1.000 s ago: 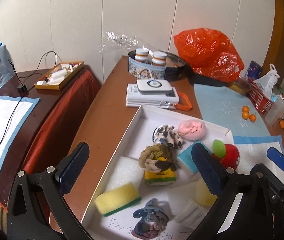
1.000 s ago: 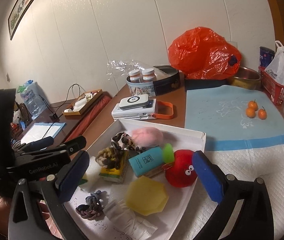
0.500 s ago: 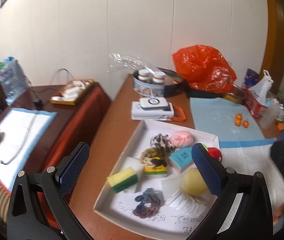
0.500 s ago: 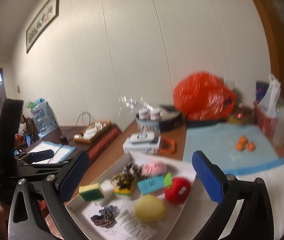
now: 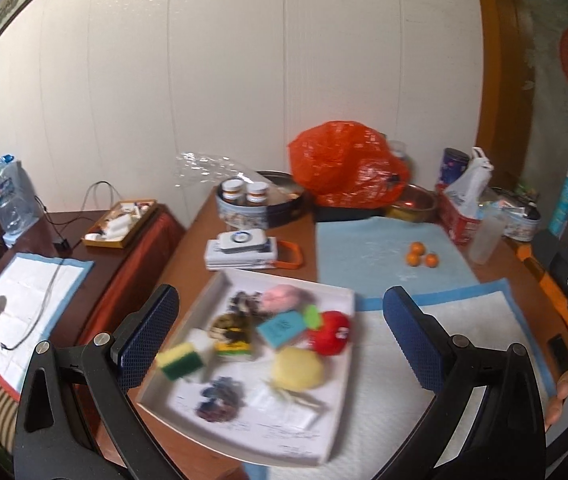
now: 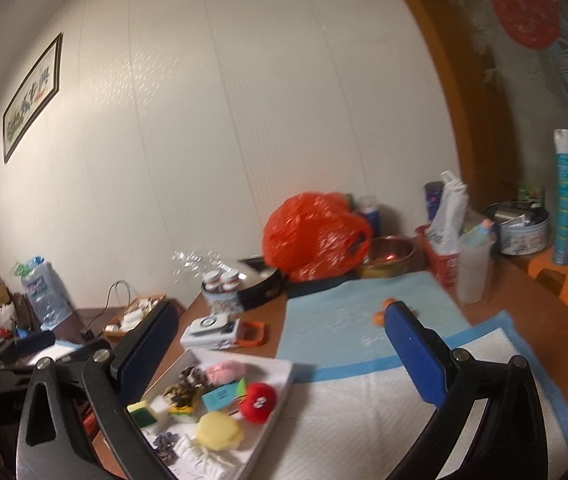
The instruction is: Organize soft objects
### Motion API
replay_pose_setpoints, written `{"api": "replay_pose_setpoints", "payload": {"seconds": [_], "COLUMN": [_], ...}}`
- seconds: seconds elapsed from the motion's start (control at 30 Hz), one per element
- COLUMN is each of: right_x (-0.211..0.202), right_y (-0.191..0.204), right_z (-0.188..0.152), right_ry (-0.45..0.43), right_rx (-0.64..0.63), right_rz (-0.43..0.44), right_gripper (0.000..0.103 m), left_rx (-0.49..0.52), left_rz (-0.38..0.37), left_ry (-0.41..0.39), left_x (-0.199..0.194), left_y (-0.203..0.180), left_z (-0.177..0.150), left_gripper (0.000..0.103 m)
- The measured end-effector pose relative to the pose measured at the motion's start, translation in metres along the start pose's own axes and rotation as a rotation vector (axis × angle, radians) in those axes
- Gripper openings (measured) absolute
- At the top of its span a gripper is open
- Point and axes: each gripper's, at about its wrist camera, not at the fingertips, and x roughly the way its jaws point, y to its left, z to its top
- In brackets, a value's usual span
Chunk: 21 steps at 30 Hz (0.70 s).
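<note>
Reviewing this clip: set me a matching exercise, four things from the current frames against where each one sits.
Things:
1. red plush toy
2. orange plastic bag
3. small oranges
4. two pill bottles

Places:
A. on the blue mat
B. in the round tin
C. in the white tray
D. against the wall, beside the metal bowl

Pairs: 1-C, 2-D, 3-A, 4-B

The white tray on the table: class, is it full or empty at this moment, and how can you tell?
Full. The white tray holds a red plush toy, a yellow-green sponge, a pink puff and other soft items.
</note>
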Motion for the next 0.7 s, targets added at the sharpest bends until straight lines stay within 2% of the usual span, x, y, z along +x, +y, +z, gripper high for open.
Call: {"api": "replay_pose_setpoints", "payload": {"seconds": [0.2,0.5,0.6,0.7], "right_x": [-0.022,-0.038,-0.032,-0.031], "right_y": [-0.04,-0.094,-0.11,-0.125], "right_z": [0.01,0.009,-0.004,-0.015], "right_ry": [-0.046,-0.039,0.034,0.083], "right_rx": [0.027,0.043,0.055,0.076], "right_rz": [-0.052,-0.157,-0.194,-0.211], "right_gripper": [0.103,0.103,0.103,0.103], "left_rx": [0.062,0.11,0.109,0.163], "left_rz": [0.085,-0.069,-0.097,-0.093], "left_ry": [0.025,0.075,0.127,0.154], "left_x": [0.003,0.018,0.031,0.038], "left_y": [-0.052,-0.118,-0.137,-0.156], "left_z": [-0.008,-0.024,-0.035,-0.045], "left_gripper": [0.103,0.103,0.103,0.103]}}
